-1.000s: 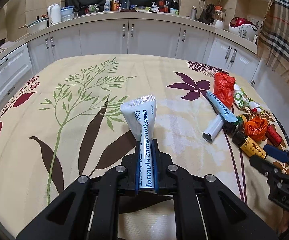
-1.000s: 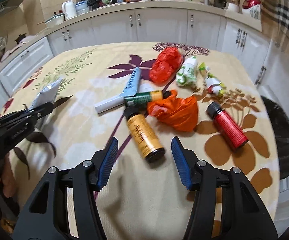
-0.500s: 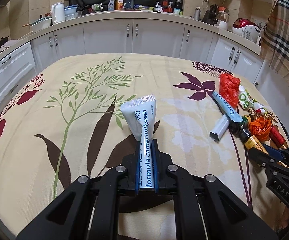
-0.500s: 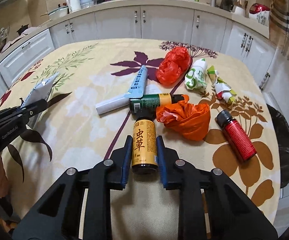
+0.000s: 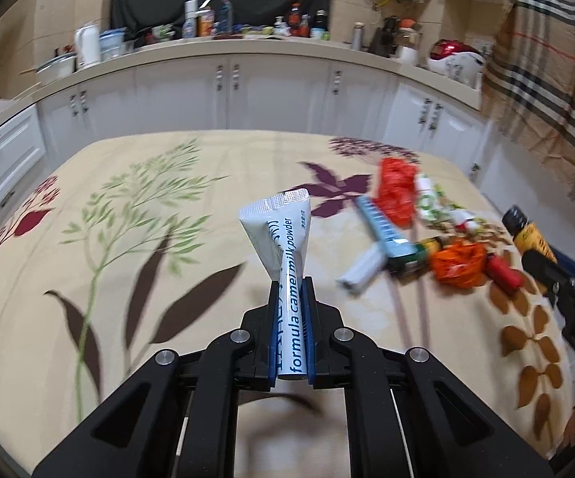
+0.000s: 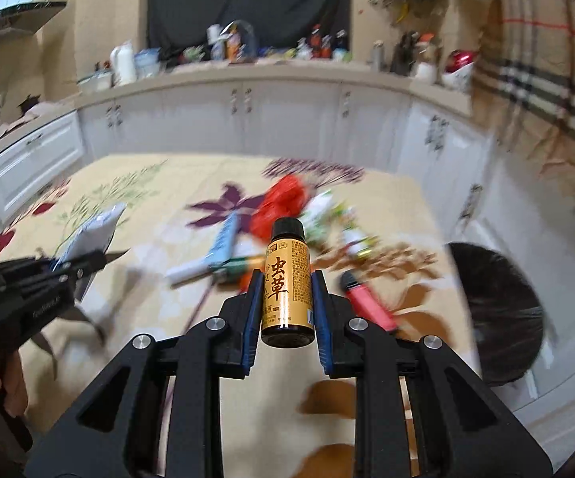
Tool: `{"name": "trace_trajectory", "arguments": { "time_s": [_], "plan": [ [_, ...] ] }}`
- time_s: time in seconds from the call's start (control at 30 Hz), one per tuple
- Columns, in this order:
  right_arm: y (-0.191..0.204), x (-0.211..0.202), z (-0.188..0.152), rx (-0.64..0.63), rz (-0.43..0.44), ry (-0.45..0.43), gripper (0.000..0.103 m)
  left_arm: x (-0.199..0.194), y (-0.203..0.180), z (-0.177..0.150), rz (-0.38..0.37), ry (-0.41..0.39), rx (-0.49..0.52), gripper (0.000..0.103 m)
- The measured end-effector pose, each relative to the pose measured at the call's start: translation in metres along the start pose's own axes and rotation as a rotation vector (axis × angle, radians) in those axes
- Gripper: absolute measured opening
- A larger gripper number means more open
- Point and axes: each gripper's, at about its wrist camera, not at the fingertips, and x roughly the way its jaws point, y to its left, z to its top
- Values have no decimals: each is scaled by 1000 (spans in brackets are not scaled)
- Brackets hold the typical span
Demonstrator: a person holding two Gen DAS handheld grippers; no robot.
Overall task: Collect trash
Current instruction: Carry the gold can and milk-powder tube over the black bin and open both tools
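Gold bottle (image 6: 286,283): amber glass, black cap, red characters on the label; raised off the table (image 6: 160,235)
Right gripper (image 6: 286,298): just closed, clenching the bottle
Left gripper (image 5: 291,318): pinching a white sachet (image 5: 283,247); blue lettering

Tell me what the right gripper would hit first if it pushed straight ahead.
Likely the trash pile on the table: beyond the right gripper and its held yellow bottle lies the red bag. Blur leaves depth unclear.
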Motion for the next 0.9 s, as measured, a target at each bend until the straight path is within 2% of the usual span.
{"name": "trace_trajectory", "arguments": {
  "time_s": [0.17, 0.47, 0.77, 0.9],
  "plan": [
    [-43, -14, 4, 53, -131, -70, 23, -2, -44, 11, -78, -30, 59, 10],
    [-125, -14, -1, 137, -319, -123, 23, 11, -137, 33, -198, -88, 190, 10],
    [-188, 5, -10, 181, -411, -131, 23, 45, -223, 47, -254, -104, 300, 10],
    [-211, 17, -14, 204, -424, -122, 23, 68, -258, 48, -262, -80, 347, 10]
  ]
}}
